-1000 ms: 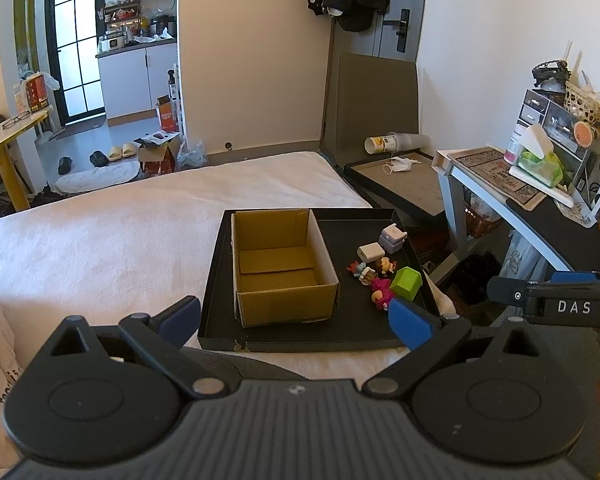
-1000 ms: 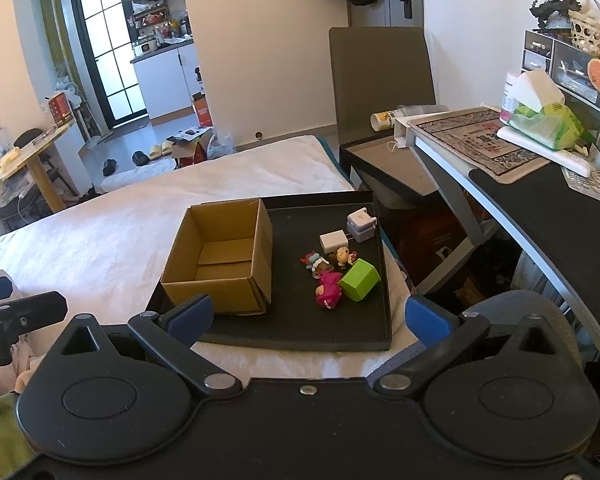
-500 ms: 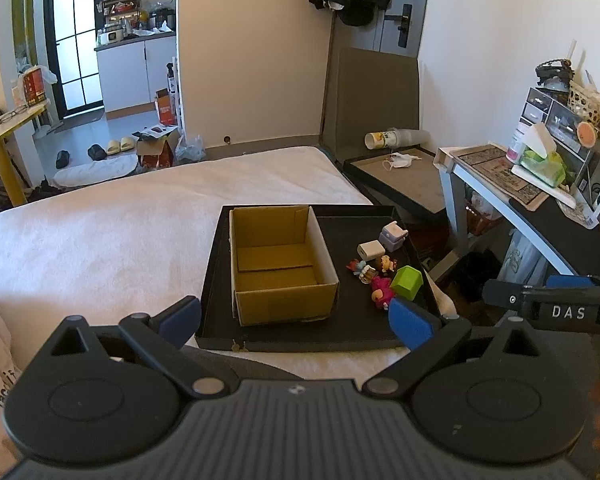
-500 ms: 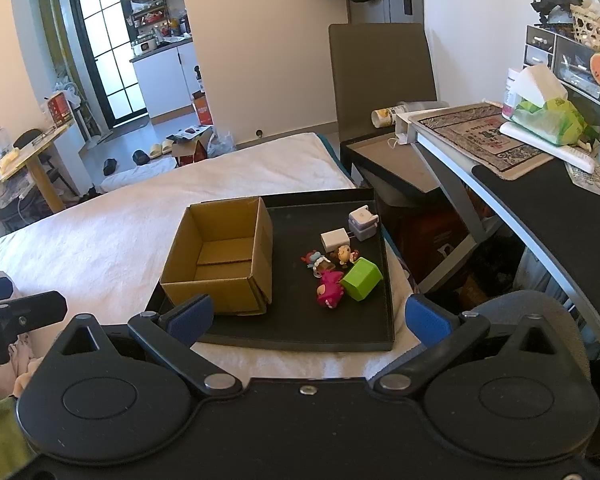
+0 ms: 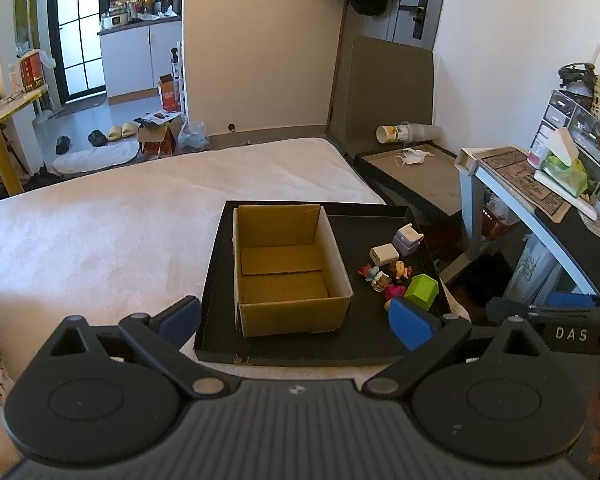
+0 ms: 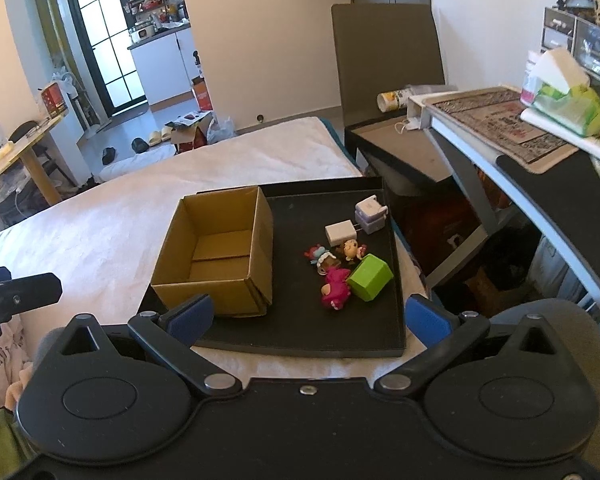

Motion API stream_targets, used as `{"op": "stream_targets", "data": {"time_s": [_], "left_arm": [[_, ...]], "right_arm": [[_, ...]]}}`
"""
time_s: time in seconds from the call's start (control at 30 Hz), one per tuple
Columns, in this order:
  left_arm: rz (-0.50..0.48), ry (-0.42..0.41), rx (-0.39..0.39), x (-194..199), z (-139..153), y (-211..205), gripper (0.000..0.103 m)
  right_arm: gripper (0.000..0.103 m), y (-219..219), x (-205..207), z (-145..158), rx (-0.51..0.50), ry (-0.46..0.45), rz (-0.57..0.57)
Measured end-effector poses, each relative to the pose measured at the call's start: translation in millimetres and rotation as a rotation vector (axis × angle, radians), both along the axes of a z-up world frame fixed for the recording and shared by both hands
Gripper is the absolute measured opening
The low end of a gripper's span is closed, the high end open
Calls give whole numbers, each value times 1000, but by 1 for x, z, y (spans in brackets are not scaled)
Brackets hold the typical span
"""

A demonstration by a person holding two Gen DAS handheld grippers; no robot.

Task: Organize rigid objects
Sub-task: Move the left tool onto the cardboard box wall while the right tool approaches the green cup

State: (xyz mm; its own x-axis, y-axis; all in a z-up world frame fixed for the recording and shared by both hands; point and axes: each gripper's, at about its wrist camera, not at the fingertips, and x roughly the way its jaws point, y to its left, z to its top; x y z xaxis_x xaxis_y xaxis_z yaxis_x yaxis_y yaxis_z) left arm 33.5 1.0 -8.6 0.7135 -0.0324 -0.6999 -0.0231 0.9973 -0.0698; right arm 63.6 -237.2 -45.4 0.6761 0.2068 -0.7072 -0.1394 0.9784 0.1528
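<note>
Now we hold both grippers spread, empty: right gripper (image 6: 308, 314) nearer green plastic block (image 6: 369, 277) by black tray (image 6: 300, 344) right edge; left gripper (image 5: 296, 318) faces open cardboard box (image 5: 288, 268).

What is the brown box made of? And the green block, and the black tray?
Brown box: looks like cardboard, matte, with folded flaps and raw edges.
Green block: probably hard plastic, smooth, evenly bright, slightly shiny.
Black tray: unclear, perhaps stiff board or plastic; matte dark surface, thin upright rim.

Both wrist views toward tray (image 5: 380, 354)
</note>
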Motion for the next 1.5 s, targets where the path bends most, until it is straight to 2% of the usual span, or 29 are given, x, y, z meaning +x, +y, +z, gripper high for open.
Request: {"op": "stream_targets", "data": {"time_s": [0.27, 0.83, 1.5], "left_arm": [[-4, 18, -17, 29, -11, 4, 100], [2, 124, -92, 88, -43, 21, 100], [59, 238, -84, 145, -80, 36, 100]], "right_arm": [[103, -1, 21, -12, -3, 27, -13], [103, -16, 66, -43, 20, 106, -91], [103, -33, 111, -78, 33, 199, -175]]}}
